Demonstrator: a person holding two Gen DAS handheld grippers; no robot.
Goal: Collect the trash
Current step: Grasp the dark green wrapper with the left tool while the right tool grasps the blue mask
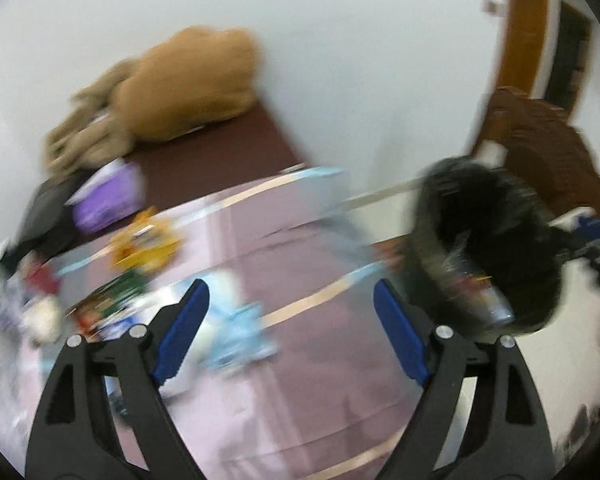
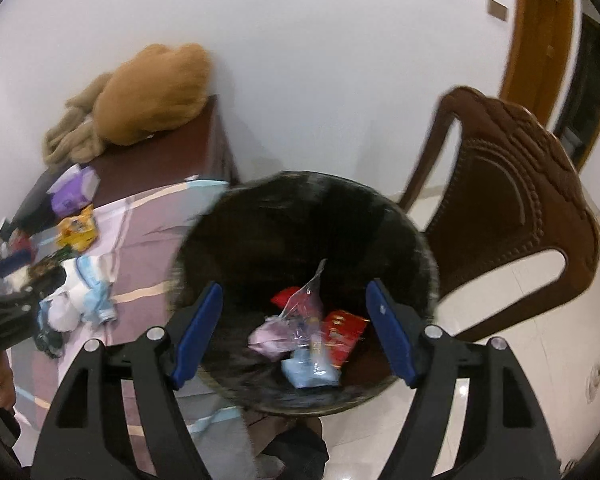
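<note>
**Trash bin and loose litter, both jaws spread**

Right gripper (image 2: 294,334): jaws spread wide, nothing between them, poised over the mouth of the black bin (image 2: 236,236). No earlier view given.

Bin contents: a clear plastic wrapper (image 2: 306,300), a red packet (image 2: 344,336), a pink crumpled piece (image 2: 270,338), a light blue piece (image 2: 308,374).

Left gripper (image 1: 292,336): jaws spread wide, empty, above the pink striped bedsheet (image 1: 316,264). The bin (image 1: 488,256) lies to its right in this view, heavily blurred.

Litter remaining on the bedsheet: a yellow snack packet (image 2: 78,232), a white and light blue crumpled heap (image 2: 84,292), a purple packet (image 2: 72,192) at the far edge. Further small items lie at the left margin, possibly wrappers; too blurred to tell.

Surroundings: a brown stuffed toy (image 2: 156,92) on a dark wooden cabinet (image 2: 168,152) against the white wall; a brown plastic chair (image 2: 512,184) just beside the bin.
</note>
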